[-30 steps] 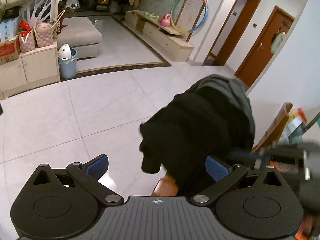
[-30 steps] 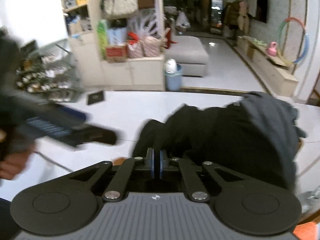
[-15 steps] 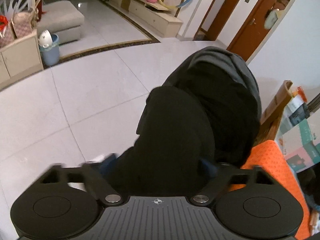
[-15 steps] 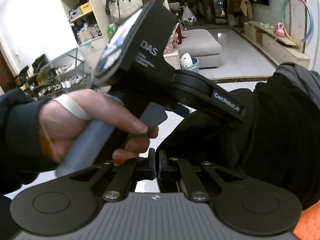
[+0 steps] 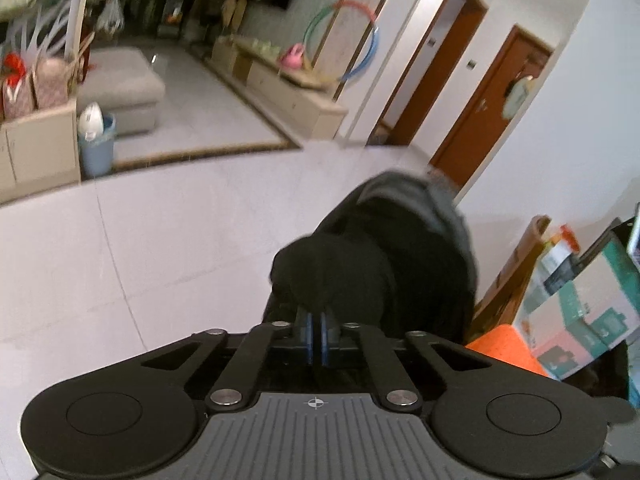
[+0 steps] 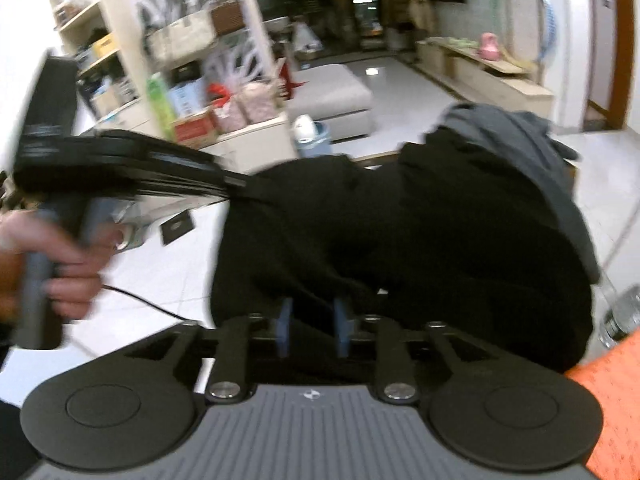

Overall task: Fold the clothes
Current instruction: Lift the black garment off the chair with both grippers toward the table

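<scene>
A handover of the black garment (image 5: 372,276) from one gripper to the other appears to be in hand, ahead of any fold. In the left wrist view the left gripper (image 5: 316,338) is seen with its blue pads drawn together on a bunched edge of the dark cloth; its jaws have just been closing, and fabric is caught between them. The rest of the garment is heaped at about one o'clock from that gripper, over the white table (image 5: 140,264), with a grey garment (image 5: 436,204) lying on its far side.

In the right wrist view the right gripper (image 6: 310,326) is seen with its pads apart; its jaws have just been opening, and black cloth lies between them without being pressed. The left gripper's tool is held by a hand (image 6: 60,256) at nine o'clock.

Next, a fresh edge probably has to be found by the freed right gripper, so that the cloth can be spread flat.
</scene>
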